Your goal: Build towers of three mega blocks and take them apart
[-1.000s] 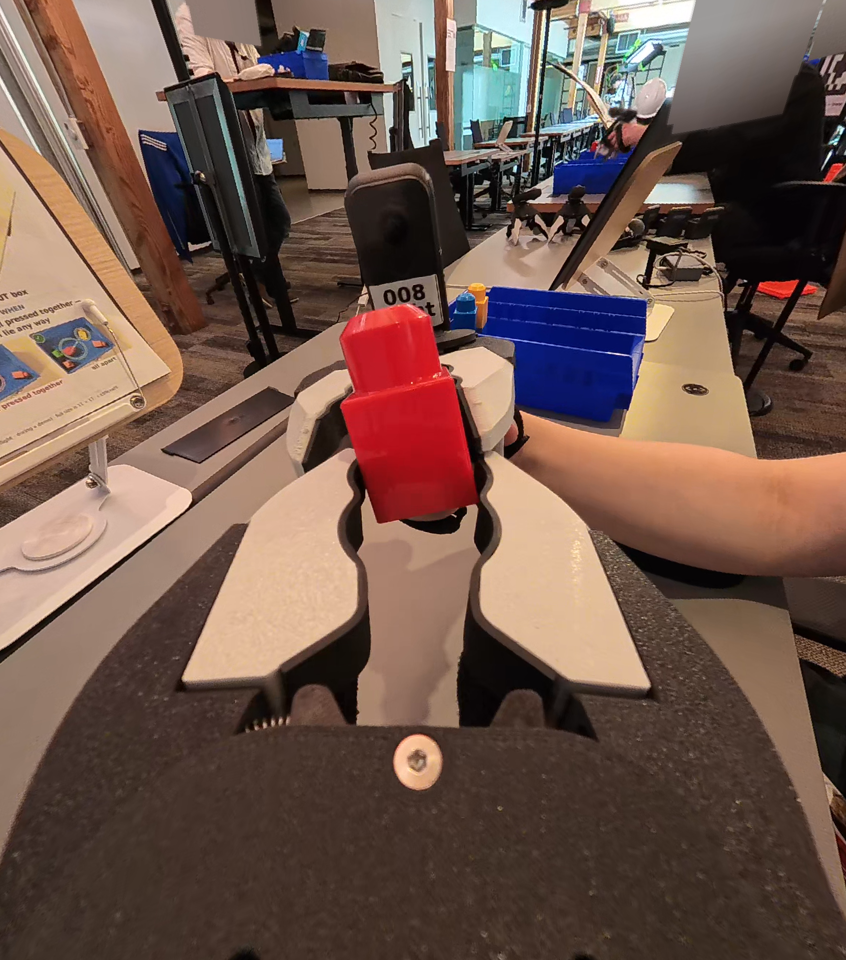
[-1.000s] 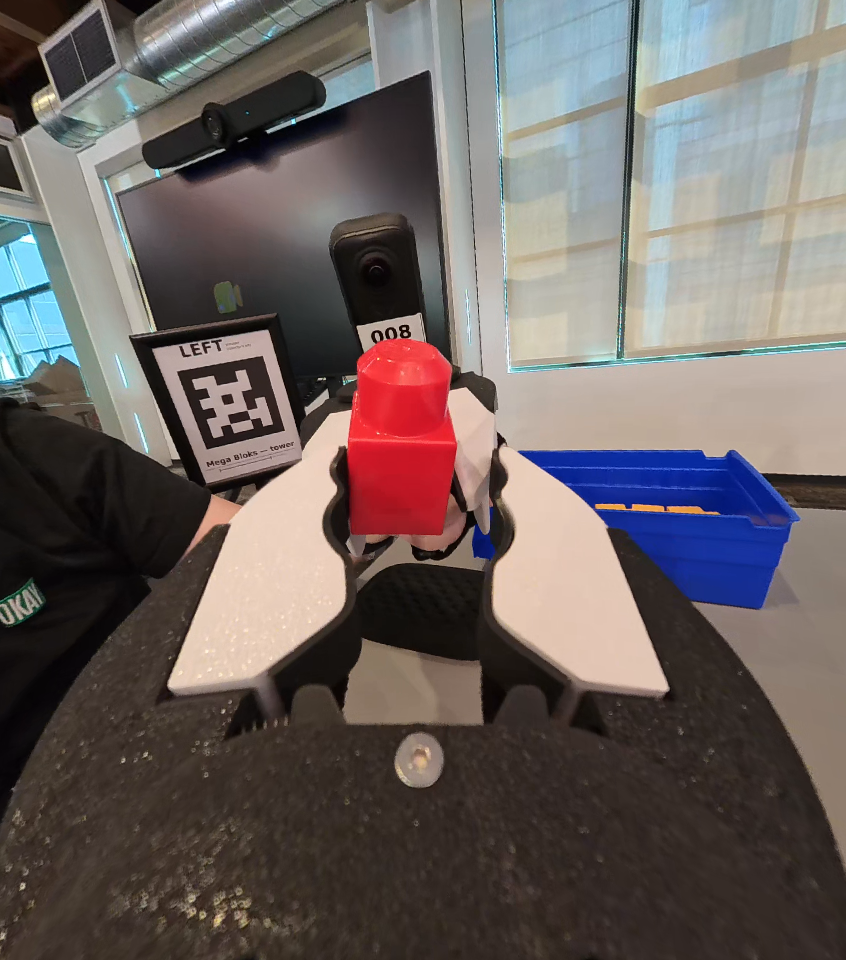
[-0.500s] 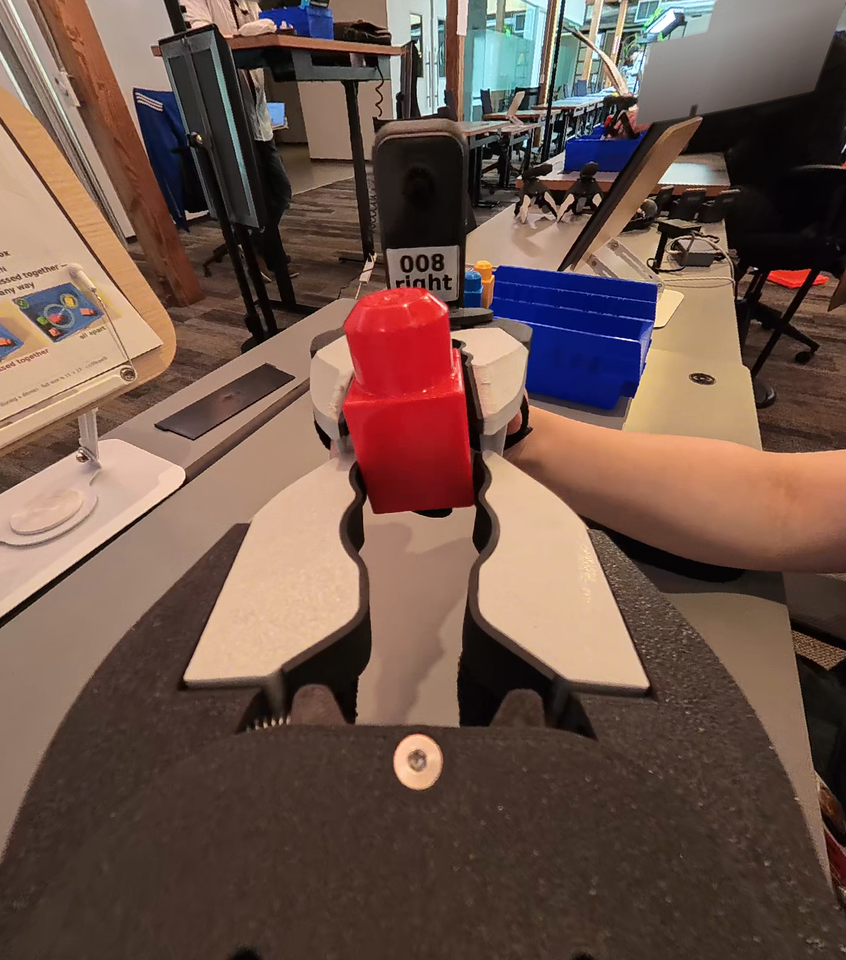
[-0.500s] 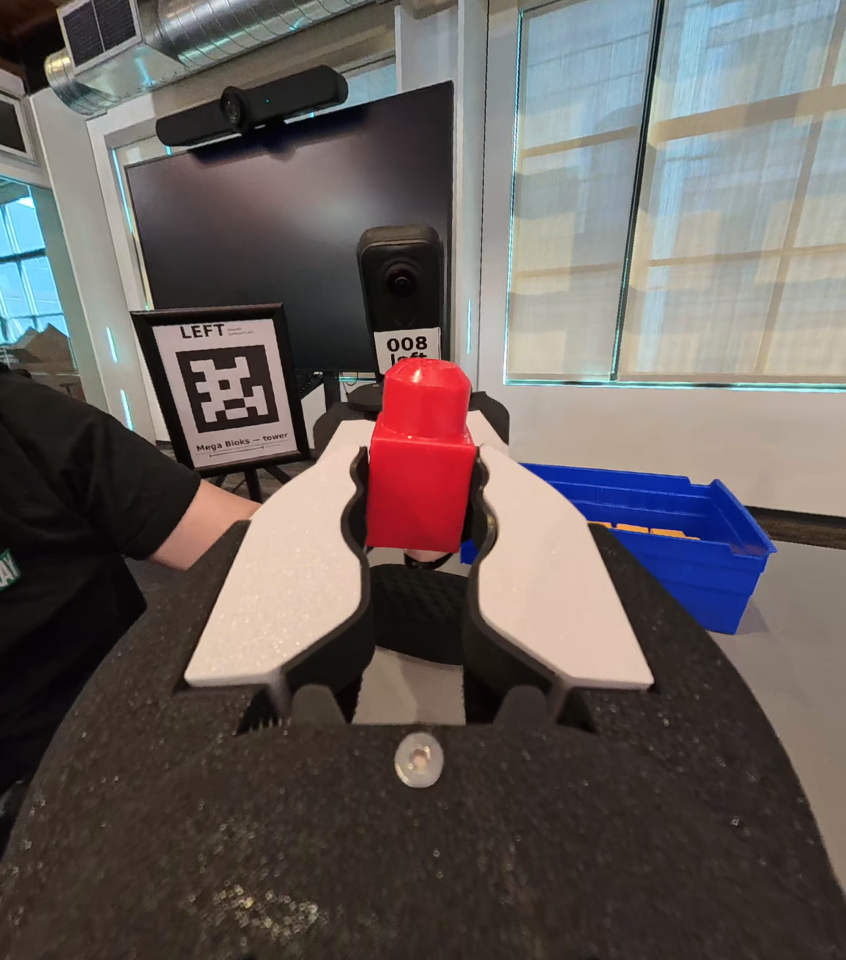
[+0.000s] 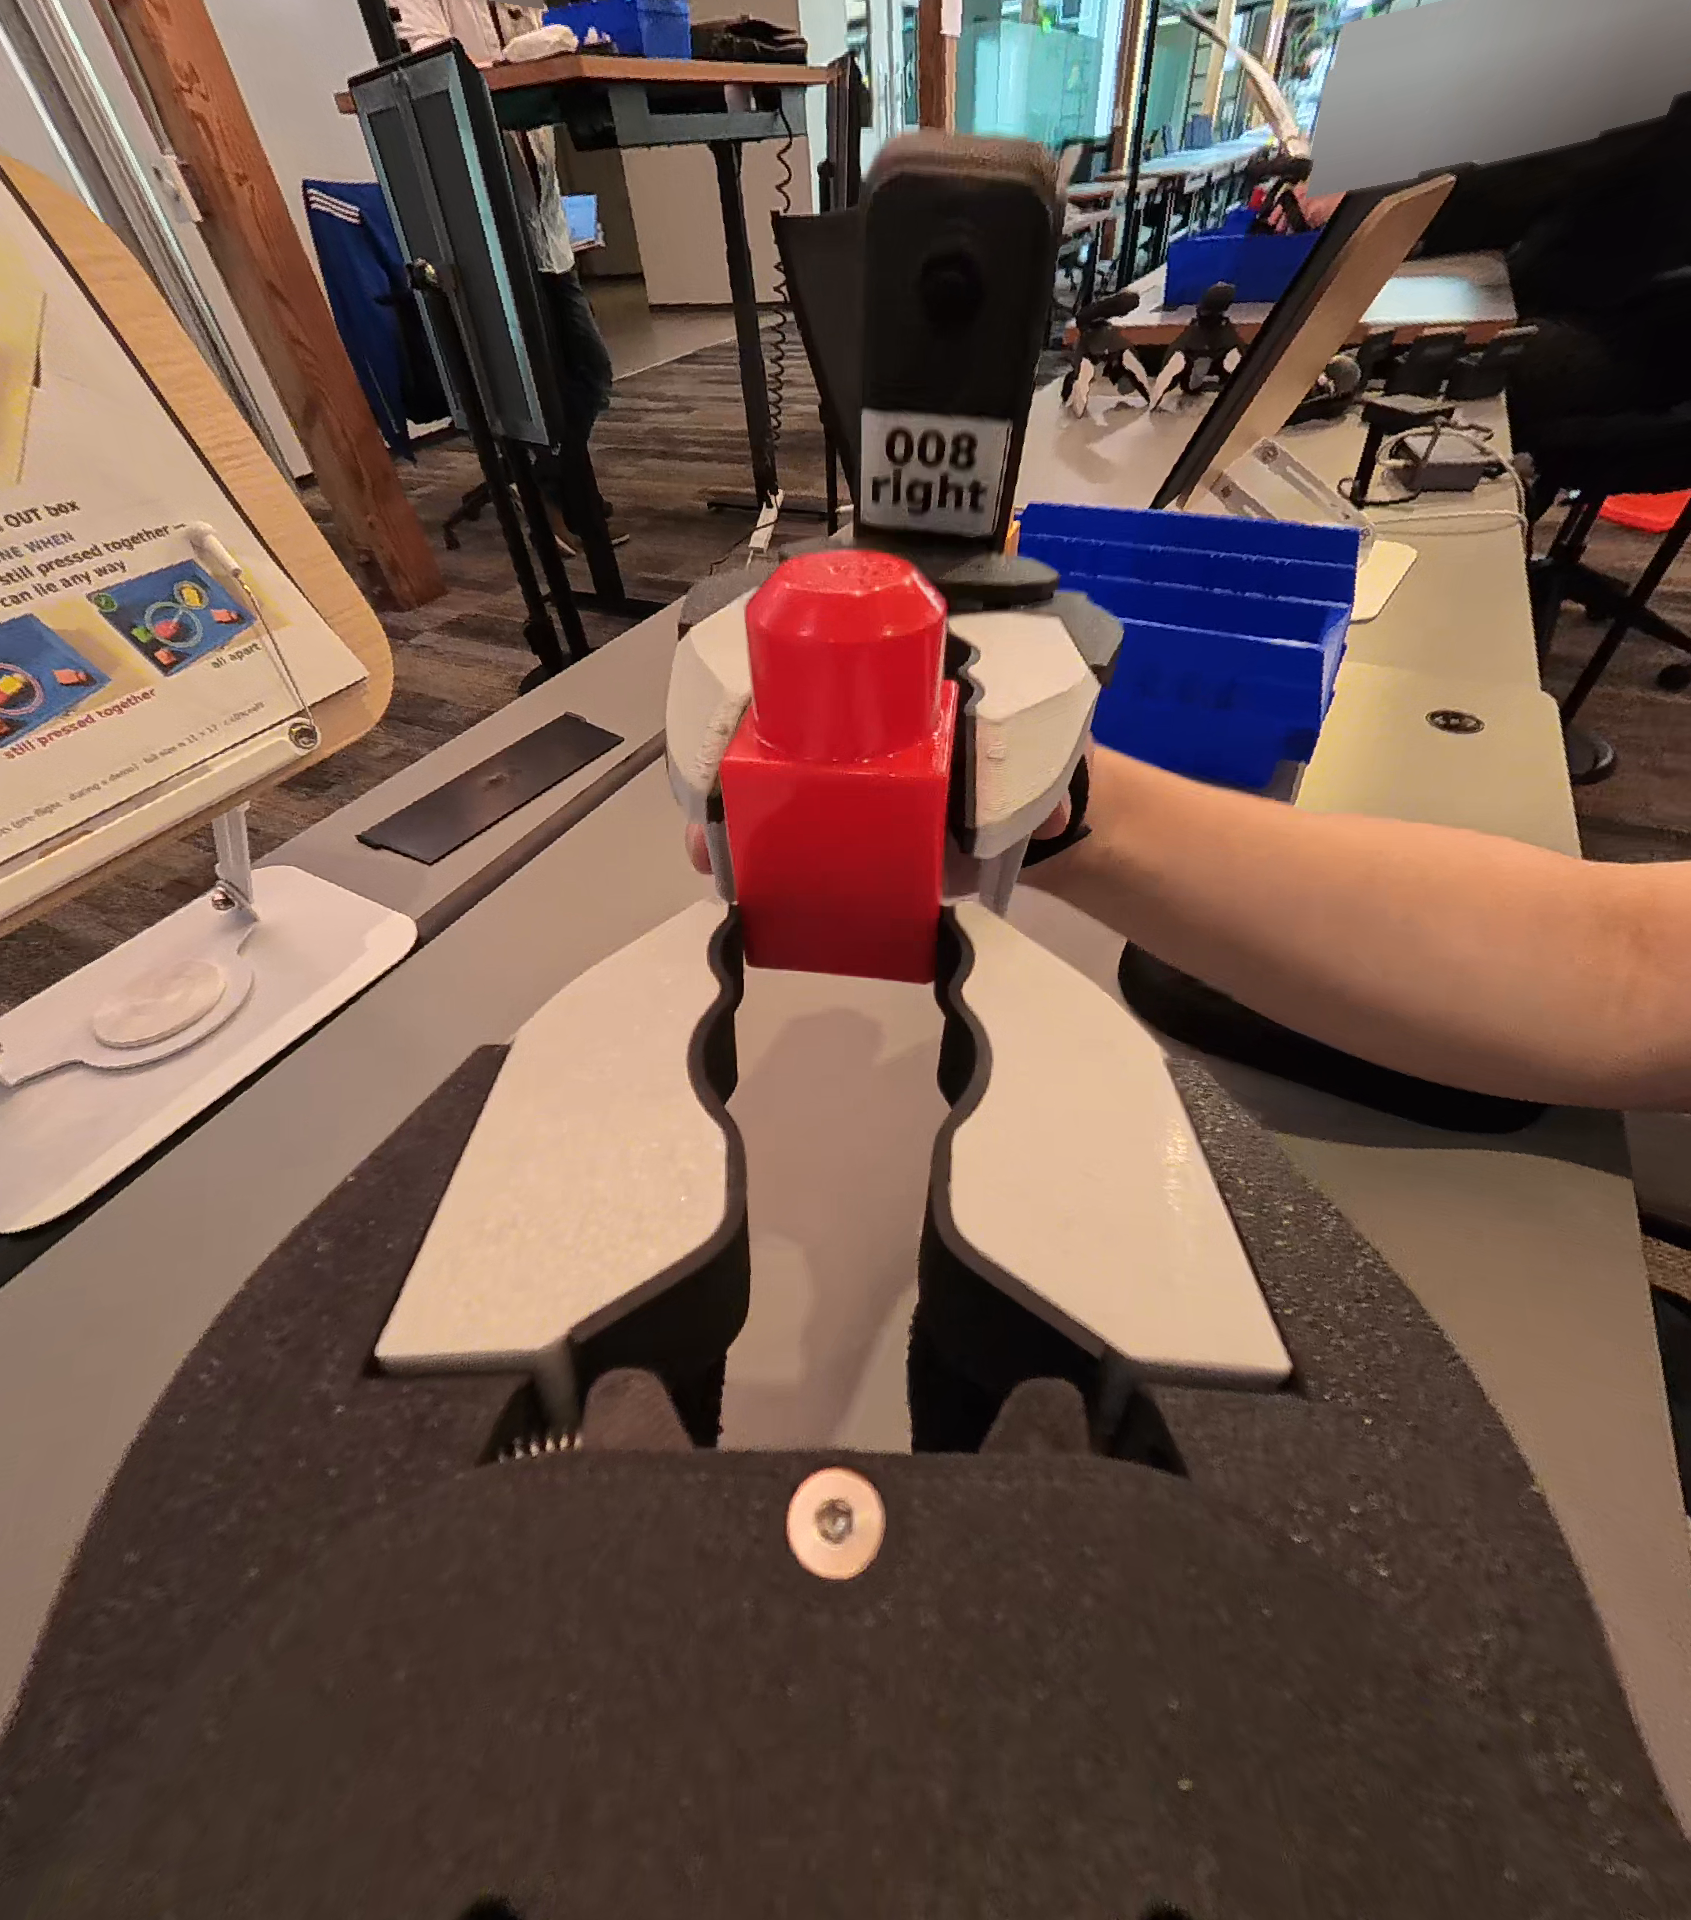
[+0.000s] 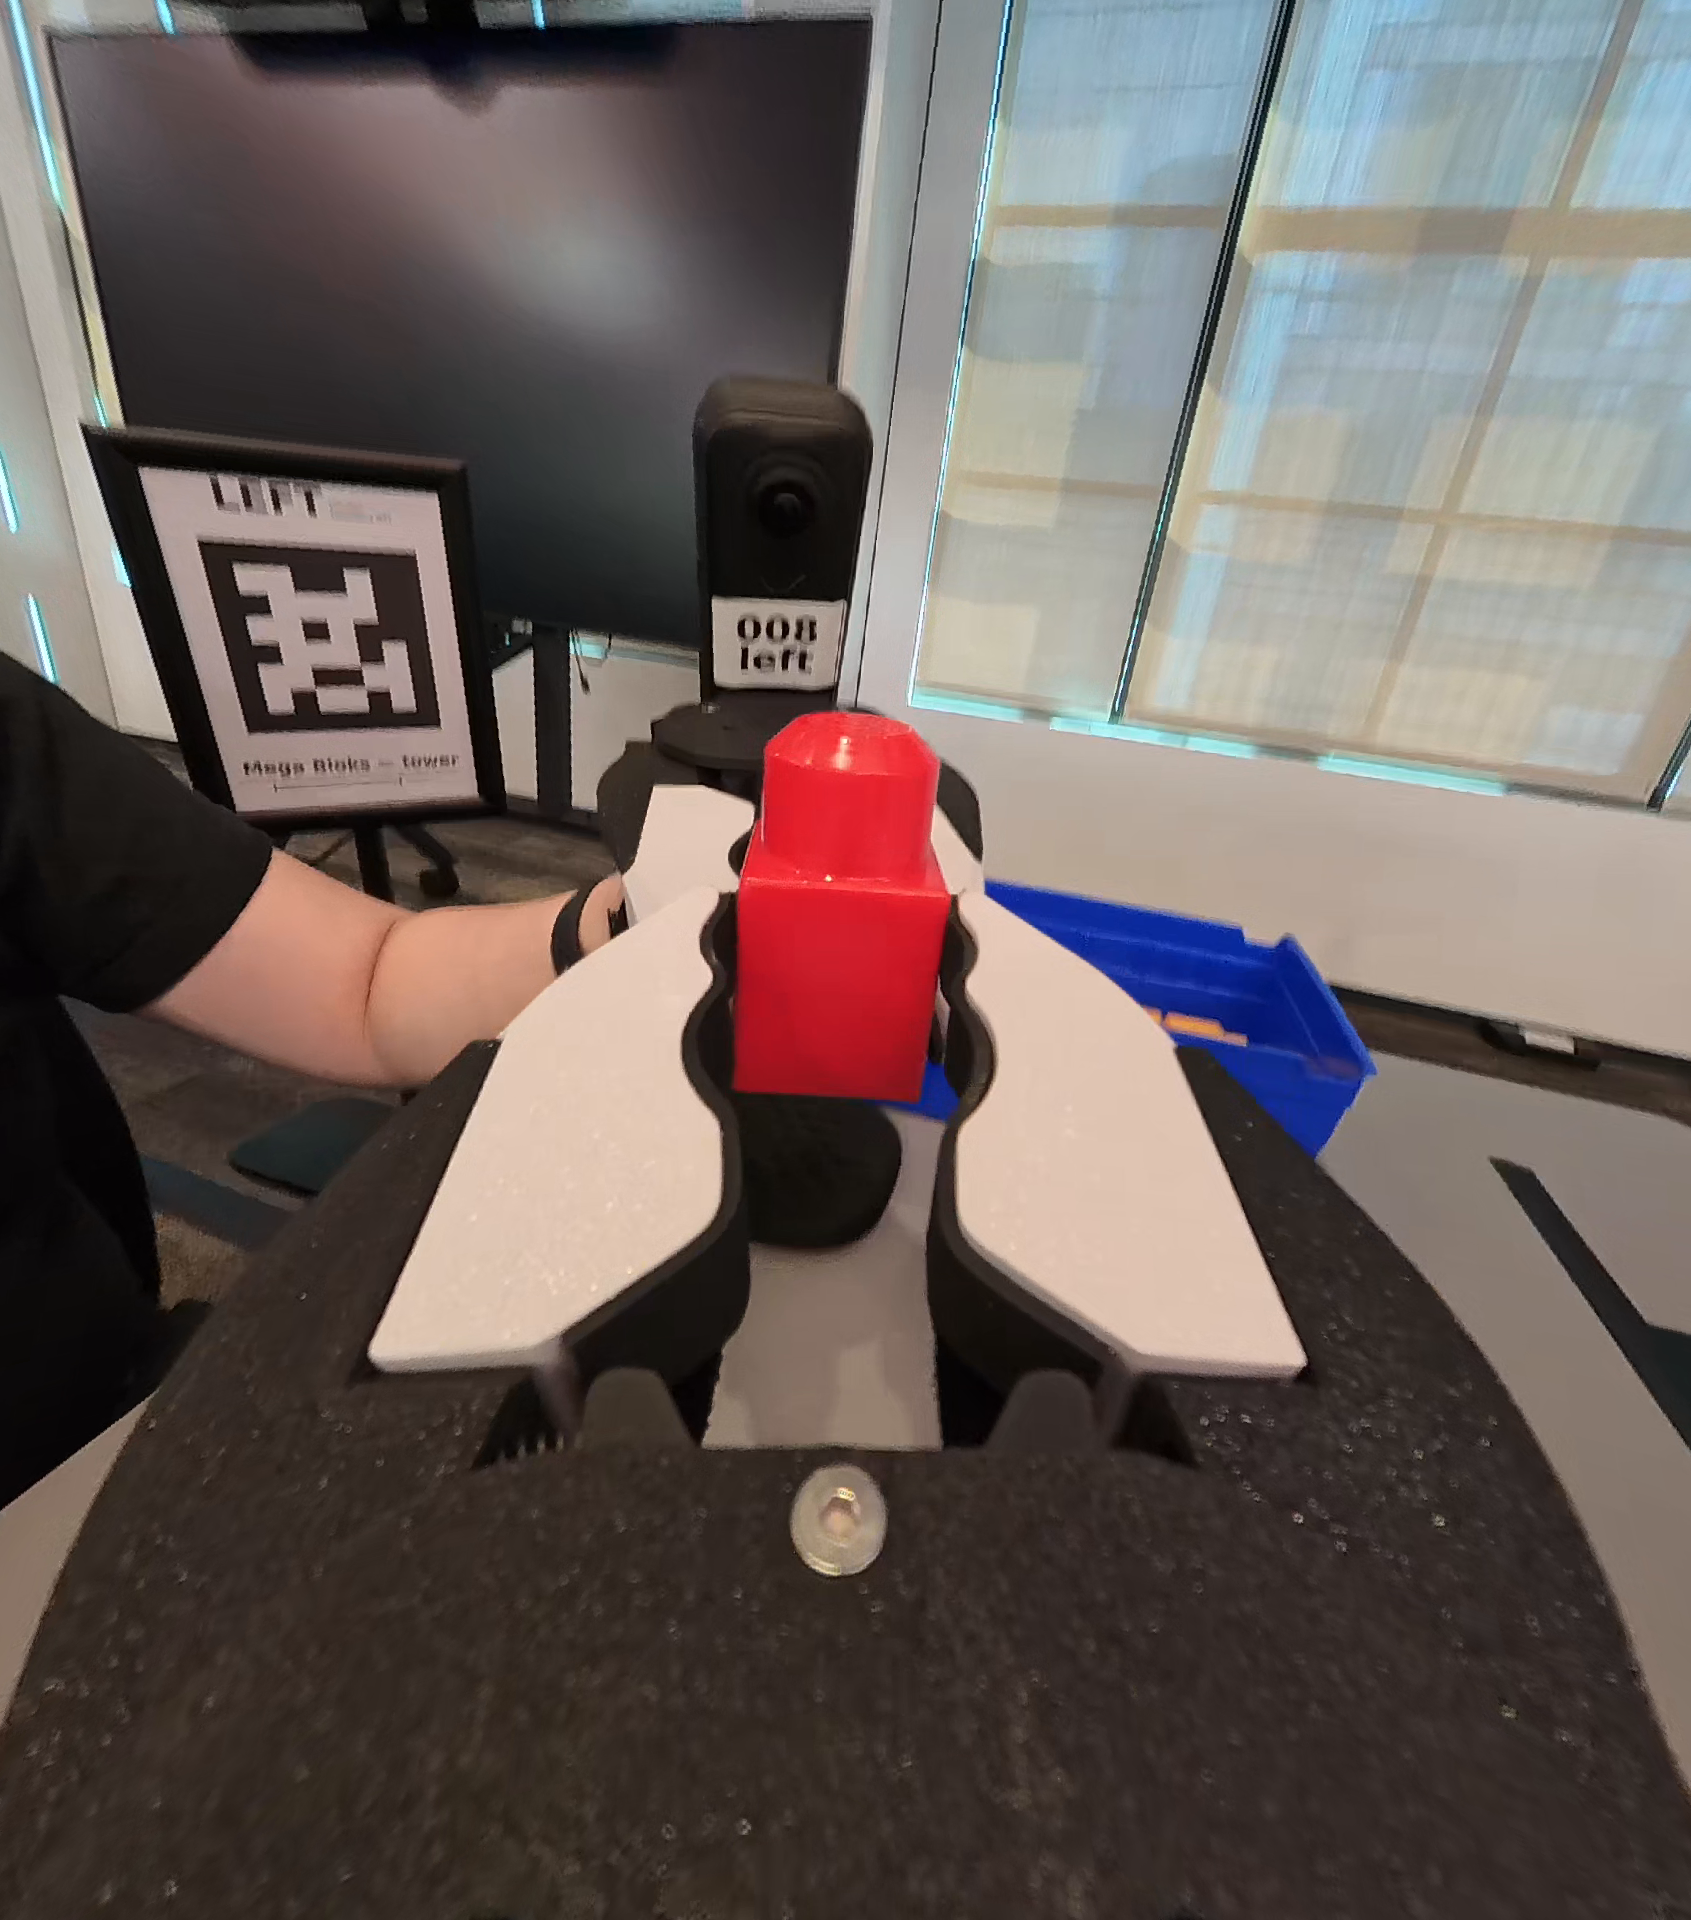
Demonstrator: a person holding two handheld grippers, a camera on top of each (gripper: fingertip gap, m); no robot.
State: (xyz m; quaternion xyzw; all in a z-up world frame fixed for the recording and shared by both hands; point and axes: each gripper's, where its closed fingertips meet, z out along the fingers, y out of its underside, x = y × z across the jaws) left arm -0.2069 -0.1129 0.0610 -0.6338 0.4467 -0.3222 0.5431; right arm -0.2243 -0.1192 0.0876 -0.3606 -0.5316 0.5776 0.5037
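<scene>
The left gripper (image 5: pixel 836 940) is pinching the red block (image 5: pixel 836 821) at its very fingertips, above the table (image 5: pixel 550 997); that shallow hold is risking a slip or twist. Facing it, the right gripper (image 6: pixel 841 997) is clamping the same block (image 6: pixel 836 977) more deeply. Uneven pulling is likely to tilt or drop it short of the blue bin (image 6: pixel 1267 1029).

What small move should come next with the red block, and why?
Probably open the left gripper and leave the red block to the right gripper. Both grippers clamp this one block in the air, the left only with its fingertips near the bottom edge, so one must let go.
</scene>
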